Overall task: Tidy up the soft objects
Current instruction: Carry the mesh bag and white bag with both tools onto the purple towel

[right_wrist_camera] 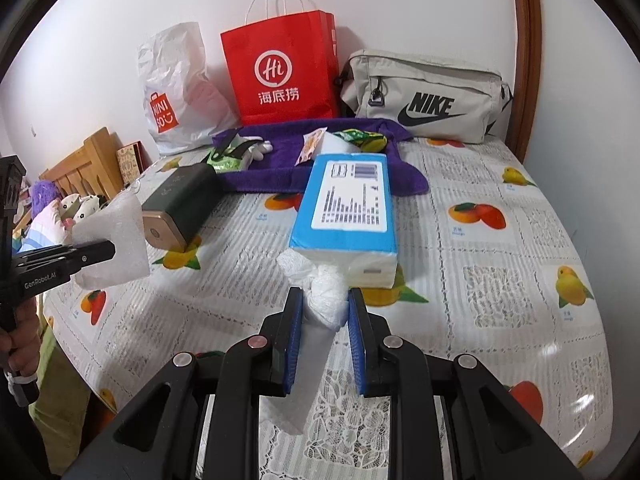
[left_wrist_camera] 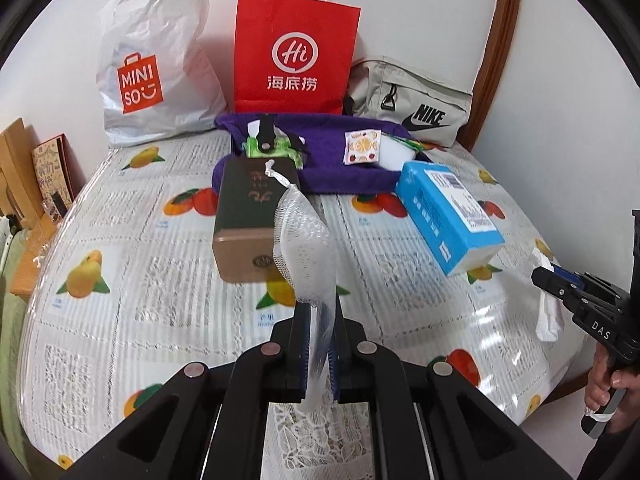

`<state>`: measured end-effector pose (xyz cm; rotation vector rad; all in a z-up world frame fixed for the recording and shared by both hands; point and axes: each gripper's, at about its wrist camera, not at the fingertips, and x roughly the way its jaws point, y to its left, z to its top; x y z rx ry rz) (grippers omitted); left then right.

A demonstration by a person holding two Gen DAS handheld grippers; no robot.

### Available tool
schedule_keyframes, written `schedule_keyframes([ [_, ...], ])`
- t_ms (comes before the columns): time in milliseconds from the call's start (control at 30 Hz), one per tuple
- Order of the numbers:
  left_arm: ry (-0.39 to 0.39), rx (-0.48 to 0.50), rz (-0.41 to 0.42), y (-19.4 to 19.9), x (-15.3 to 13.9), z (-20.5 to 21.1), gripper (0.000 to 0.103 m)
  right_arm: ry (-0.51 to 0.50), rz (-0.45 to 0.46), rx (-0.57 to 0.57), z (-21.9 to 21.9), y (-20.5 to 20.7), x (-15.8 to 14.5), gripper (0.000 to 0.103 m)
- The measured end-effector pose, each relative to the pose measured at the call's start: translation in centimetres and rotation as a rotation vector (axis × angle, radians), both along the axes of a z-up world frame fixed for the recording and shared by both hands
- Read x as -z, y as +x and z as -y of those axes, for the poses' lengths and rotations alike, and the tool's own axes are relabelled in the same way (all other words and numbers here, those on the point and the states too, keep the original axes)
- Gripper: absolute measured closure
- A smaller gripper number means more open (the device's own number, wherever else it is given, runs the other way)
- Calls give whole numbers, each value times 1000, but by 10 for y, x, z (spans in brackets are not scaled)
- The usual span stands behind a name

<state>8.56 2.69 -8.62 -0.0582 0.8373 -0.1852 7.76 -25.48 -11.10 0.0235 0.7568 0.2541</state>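
item 1: thin white foam-mesh sheet (left_wrist_camera: 302, 248), clamped edge-on between the pressed-together pads of the left gripper (left_wrist_camera: 318, 344). long axis runs from the jaws toward 12 o'clock in the left wrist view, its top curling toward 11 o'clock; held clear above the tabletop. from the right wrist view the same sheet (right_wrist_camera: 114, 236) shows broadside at 9 o'clock.

item 2: crumpled white tissue wad (right_wrist_camera: 324, 300), gripped between the blue pads of the right gripper (right_wrist_camera: 322, 304), jaws a little apart and closed on it. long axis lies along the fingers, 6 to 12 o'clock, the knotted end foremost.

item 3: blue-and-white plastic pack of tissues (right_wrist_camera: 346, 204), lying flat on the fruit-print tablecloth (right_wrist_camera: 500, 280) at 12 o'clock just beyond the wad, long axis pointing away.

item 4: dark green box with a bronze end (left_wrist_camera: 250, 224), at 12 o'clock behind the sheet.

item 5: purple towel (left_wrist_camera: 332, 160), spread at 12 o'clock, farther back, small items lying on it.

item 6: red paper carrier bag (left_wrist_camera: 294, 56), white plastic shopping bag (left_wrist_camera: 156, 68) and grey fabric waist bag (right_wrist_camera: 424, 92), standing against the wall.
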Motion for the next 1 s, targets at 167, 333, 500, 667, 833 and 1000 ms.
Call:
schedule_keyframes([
  [167,-13,2,18,11,-12,0,95,-2,14,-3,0,8,-9,81],
  [333,-3,-5,27,24,-20,1,95,-4,30,-9,-1,21,-18,81],
  [500,6,-20,29,40,-26,0,95,0,50,-19,-3,38,-28,81],
  [667,2,-47,34,58,-34,-5,95,1,80,-38,-8,57,-42,81],
  [833,-29,-84,17,78,-37,-14,95,40,81,-72,-12,82,-52,81],
  [1000,-33,-89,18,95,-39,-16,95,62,75,-85,-16,105,-55,81],
])
